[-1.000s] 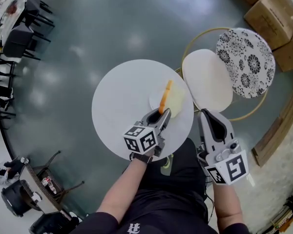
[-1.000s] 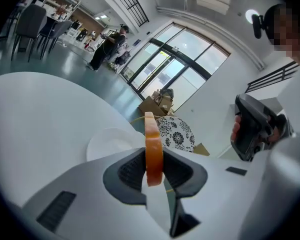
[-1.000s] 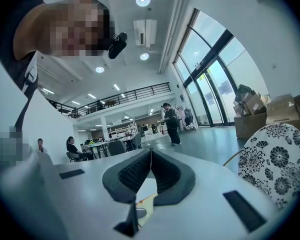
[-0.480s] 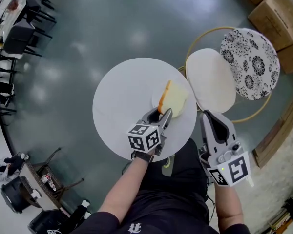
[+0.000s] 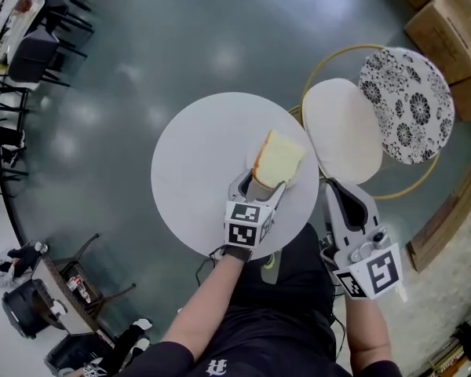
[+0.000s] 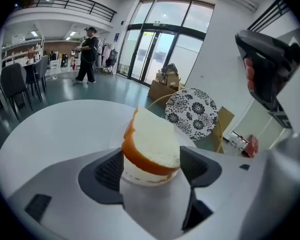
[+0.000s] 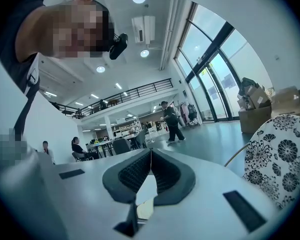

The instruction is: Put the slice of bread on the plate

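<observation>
Holds the left claw (image 5: 259,185) tilted down over the round white surface (image 5: 192,159), jaws spread wide, having just opened them. Has the thick slice of white bread with an orange-brown crust (image 6: 152,144) lying flat between the pads without being pinched, on the small round white plate (image 6: 141,177) right under the claw's tips. Holds the right claw (image 7: 150,156) pressed together on nothing, beyond the surface's edge, to the right of the left claw.
</observation>
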`<state>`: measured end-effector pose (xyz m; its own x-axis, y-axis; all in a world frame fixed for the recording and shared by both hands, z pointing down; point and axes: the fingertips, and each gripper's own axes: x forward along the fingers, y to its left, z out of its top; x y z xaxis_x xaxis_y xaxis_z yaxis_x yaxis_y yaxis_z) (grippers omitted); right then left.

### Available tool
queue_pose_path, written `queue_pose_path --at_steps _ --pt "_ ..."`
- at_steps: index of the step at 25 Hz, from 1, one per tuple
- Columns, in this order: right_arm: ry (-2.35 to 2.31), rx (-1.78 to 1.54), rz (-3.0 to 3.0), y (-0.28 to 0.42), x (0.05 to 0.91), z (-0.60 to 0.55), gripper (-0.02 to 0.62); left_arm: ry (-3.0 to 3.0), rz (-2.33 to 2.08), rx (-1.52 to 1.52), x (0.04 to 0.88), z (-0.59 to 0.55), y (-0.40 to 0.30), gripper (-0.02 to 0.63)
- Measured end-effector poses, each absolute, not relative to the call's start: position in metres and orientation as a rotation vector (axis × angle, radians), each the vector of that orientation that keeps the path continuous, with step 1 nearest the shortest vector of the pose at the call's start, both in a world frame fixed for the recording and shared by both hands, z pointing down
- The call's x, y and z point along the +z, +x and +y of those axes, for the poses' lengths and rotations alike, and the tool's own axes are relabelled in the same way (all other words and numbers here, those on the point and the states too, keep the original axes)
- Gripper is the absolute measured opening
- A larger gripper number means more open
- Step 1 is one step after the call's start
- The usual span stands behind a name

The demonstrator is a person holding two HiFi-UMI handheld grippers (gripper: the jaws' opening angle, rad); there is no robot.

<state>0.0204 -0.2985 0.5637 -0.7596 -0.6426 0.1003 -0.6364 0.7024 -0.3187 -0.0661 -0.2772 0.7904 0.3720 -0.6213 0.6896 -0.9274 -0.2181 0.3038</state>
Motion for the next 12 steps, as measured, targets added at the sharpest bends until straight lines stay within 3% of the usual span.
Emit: queue_pose_path --at_steps 5,12 --pt "-1.066 -0.538 2.894 0.019 0.566 -0.299 0.008 1.901 -1.360 0.586 0.793 -0.276 -0.075 0.377" --pt "-1.033 -0.552 2.919 0.012 0.566 -0.298 0.008 1.908 -1.429 0.597 0.772 -0.276 -0.093 0.379"
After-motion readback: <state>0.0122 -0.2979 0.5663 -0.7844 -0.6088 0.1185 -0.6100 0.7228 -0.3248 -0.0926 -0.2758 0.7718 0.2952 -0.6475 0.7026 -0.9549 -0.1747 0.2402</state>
